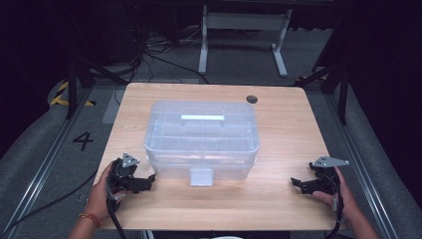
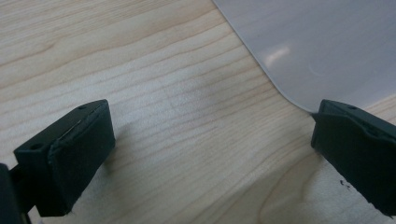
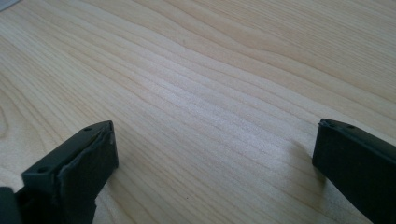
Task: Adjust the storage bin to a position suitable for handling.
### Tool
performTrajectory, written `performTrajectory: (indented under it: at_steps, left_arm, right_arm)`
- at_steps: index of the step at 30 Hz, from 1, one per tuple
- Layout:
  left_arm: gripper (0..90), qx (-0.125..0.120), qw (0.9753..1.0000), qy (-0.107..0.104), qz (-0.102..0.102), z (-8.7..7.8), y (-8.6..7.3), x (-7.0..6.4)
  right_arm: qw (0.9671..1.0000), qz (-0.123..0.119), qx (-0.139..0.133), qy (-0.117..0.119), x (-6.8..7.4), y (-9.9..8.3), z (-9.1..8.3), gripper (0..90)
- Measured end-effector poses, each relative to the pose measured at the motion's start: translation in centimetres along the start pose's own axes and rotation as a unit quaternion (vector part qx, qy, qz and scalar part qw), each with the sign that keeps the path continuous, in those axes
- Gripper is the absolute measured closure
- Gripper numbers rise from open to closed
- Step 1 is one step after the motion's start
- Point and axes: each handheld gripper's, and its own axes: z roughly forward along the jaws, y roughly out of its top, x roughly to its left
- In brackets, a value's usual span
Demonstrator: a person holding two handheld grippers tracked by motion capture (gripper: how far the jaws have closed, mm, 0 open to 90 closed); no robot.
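A clear plastic storage box (image 1: 201, 137) with a lid, a top handle (image 1: 202, 118) and a front latch (image 1: 201, 176) stands in the middle of the wooden table (image 1: 278, 129). My left gripper (image 1: 145, 182) rests on the table near the box's front left corner, jaws wide open and empty. In the left gripper view the box's rounded corner (image 2: 317, 51) lies just beyond the open gripper (image 2: 210, 144). My right gripper (image 1: 297, 183) sits low at the front right, well apart from the box. In the right gripper view, the gripper (image 3: 212, 158) stands open over bare wood.
A dark round grommet (image 1: 252, 99) marks the table's far right. Beyond the table are a white desk frame (image 1: 243, 35), cables on the grey floor (image 1: 149, 55) and a floor mark "4" (image 1: 82, 140). Bare wood lies along the table's front and right side.
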Motion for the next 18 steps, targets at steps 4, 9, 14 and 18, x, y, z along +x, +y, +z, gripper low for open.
performTrajectory:
  at_steps: [4, 9, 14, 18]
  left_arm:
    - [0.0, 0.002, 0.9999, -0.013, 0.010, 0.13, 0.18, 0.42]
    - [0.0, 0.005, 0.9995, -0.023, 0.021, 0.23, 0.31, 0.77]
    - [0.1, 0.004, 0.9991, -0.024, 0.033, 0.06, 0.18, 0.67]
    - [0.2, 0.004, 0.9980, -0.041, 0.047, -0.09, -0.01, 0.71]
  right_arm:
    - [1.0000, 0.002, 0.000, -0.003, 0.04, -0.06, -0.07, 0.3]
    - [1.0000, 0.000, 0.002, -0.002, -0.09, -0.11, -0.25, 2.6]
    - [1.0000, -0.006, -0.001, 0.003, -0.28, -0.19, -0.72, 14.5]
    - [0.9998, -0.012, -0.012, 0.006, -0.44, 0.05, -0.70, 26.1]
